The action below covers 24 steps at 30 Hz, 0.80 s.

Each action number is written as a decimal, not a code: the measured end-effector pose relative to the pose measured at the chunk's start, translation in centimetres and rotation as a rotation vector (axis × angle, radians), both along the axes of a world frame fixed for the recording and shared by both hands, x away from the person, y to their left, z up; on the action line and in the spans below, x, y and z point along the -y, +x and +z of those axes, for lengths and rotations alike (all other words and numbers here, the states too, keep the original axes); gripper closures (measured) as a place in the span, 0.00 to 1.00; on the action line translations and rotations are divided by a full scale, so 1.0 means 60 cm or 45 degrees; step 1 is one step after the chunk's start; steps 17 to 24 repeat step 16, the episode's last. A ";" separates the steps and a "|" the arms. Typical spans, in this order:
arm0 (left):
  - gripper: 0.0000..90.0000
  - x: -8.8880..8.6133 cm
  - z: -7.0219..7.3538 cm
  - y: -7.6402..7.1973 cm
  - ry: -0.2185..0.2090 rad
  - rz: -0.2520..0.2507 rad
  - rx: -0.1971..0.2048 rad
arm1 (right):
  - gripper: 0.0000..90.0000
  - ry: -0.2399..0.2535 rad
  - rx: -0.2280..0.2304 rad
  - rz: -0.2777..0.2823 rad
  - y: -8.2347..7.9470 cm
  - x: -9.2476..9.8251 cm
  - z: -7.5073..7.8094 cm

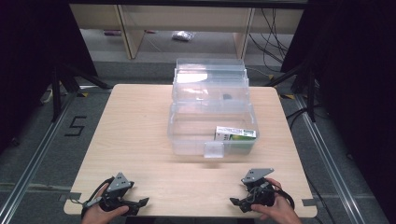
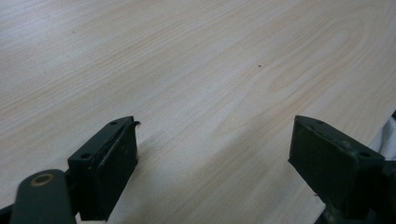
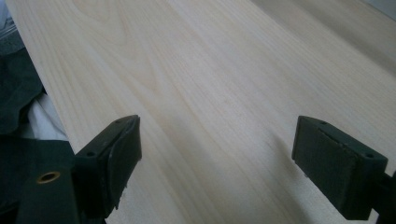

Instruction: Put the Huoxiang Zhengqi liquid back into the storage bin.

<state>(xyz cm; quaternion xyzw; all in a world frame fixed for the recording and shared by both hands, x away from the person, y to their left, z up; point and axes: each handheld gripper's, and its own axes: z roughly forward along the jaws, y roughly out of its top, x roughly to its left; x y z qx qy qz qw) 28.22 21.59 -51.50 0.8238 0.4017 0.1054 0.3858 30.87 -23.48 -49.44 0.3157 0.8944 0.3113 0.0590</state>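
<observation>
Clear plastic bin [image 1: 187, 135] sits at the middle of the table [image 1: 135, 140], reaching back to the far edge, its lid [image 1: 210, 77] swung up behind it. Inside, against the right wall near the front, a small green-and-white carton [image 1: 235, 134] lies flat, its long axis running left to right across the bin. We judge the carton light and stiff, though its card sides would dent under a hard squeeze; we would take it across its narrow width, near the middle. The bin looks rigid, thin-walled and slick. Our left gripper [image 1: 140, 204] and right gripper [image 1: 236, 202] rest at the table's near edge, tips turned toward each other, both with jaws spread wide and holding nothing.
</observation>
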 end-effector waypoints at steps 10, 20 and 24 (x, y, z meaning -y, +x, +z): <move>0.17 0.000 0.000 0.000 -0.002 0.001 -0.001 | 0.19 0.018 0.025 0.018 0.005 0.000 -0.003; 0.17 0.001 0.000 0.001 0.003 -0.010 -0.003 | 0.19 0.004 0.028 -0.004 0.003 0.002 0.001; 0.17 0.001 0.000 0.001 0.003 -0.010 -0.003 | 0.19 0.004 0.028 -0.004 0.003 0.002 0.001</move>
